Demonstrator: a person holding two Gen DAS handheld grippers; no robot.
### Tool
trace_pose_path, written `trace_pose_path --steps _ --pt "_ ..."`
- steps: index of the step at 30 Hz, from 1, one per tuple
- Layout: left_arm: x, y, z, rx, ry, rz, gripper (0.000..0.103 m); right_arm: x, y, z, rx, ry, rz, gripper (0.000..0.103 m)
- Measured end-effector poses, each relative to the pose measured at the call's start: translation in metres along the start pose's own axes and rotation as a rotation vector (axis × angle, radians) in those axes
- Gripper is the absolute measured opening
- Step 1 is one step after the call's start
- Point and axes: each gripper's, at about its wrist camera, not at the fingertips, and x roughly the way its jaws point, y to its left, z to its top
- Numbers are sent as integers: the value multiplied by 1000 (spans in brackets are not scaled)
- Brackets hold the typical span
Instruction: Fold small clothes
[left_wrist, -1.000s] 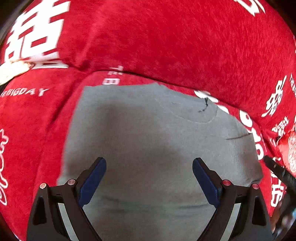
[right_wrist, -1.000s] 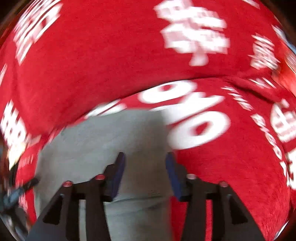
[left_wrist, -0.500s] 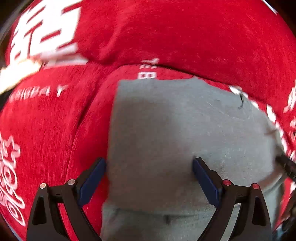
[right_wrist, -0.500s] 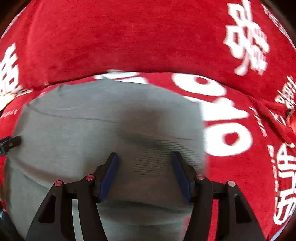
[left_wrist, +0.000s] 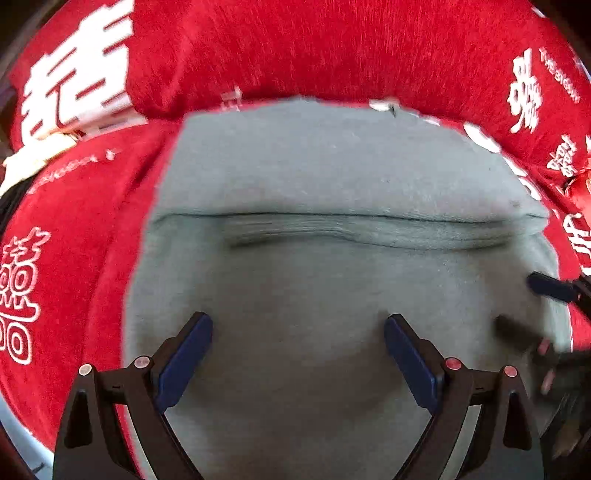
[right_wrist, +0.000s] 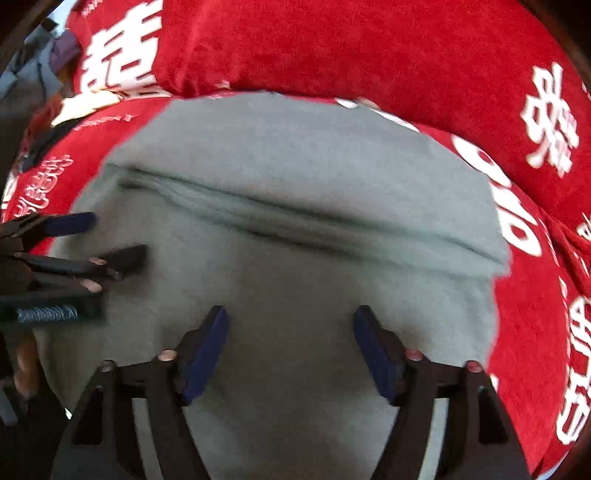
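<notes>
A grey knit garment lies flat on a red seat, with a ribbed hem edge folded across its middle. It also fills the right wrist view. My left gripper hangs open and empty over the near half of the garment. My right gripper hangs open and empty over the same near half. Each gripper shows at the side of the other's view: the right one in the left wrist view and the left one in the right wrist view.
The red plush seat cover with white characters surrounds the garment. A red back cushion rises just behind its far edge. A pale object lies at the far left, and heaped clothes show at the far left corner.
Both grippers have drawn back toward me and higher, so the garment's near half and its folded hem edge have come into view. The right gripper's jaws stand wider than one second ago.
</notes>
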Motion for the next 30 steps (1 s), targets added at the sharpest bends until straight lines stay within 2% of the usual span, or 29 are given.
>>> trace_pose_path --steps 2,6,7,8,10,13,15,16,17,19,20,21,23,25,27,28,30 --pt "-3 18 -11 -16 13 9 102 -4 -26 -10 59 2 1 77" --pt "-9 45 -30 -32 0 7 103 -18 -75 -40 147 -1 -1 76" --pt "-13 45 -34 -16 -3 27 103 -25 -73 -44 142 -6 14 77" --pt "-16 45 -37 -6 -6 61 103 -29 -70 -50 118 0 -38 77" --pt "-25 46 -40 -18 10 76 103 -29 -65 -56 92 29 -131 79" --pt "-44 39 -41 -25 -35 76 103 -46 -48 -54 112 -8 -88 79" --pt "-46 20 -43 -22 -27 19 103 -51 -25 -51 81 -32 -44 79" --pt "-43 6 -45 16 -12 -4 103 -48 -3 -50 34 -25 -10 79" --pt "-39 -7 -49 65 -1 4 103 -44 16 -51 -19 -14 5 79" --pt "-25 -22 -57 140 29 66 103 -34 43 -56 -118 10 -10 79" --pt "-22 -17 -62 119 25 42 103 -28 56 -62 -179 23 -32 79" --pt "-23 -7 -64 76 21 5 103 -29 60 -67 -201 -10 -45 79" --pt "-26 16 -71 29 26 0 103 -32 50 -74 -209 -7 -27 81" --pt "-28 33 -80 24 34 -5 103 -35 22 -86 -163 8 -2 84" --pt "-32 37 -88 61 38 8 103 -37 1 -97 -155 12 -7 85" --pt "-34 36 -93 88 40 46 103 -40 -7 -104 -154 12 -6 85" --pt "-32 45 -95 56 75 20 103 -47 -16 -116 -166 11 0 85"
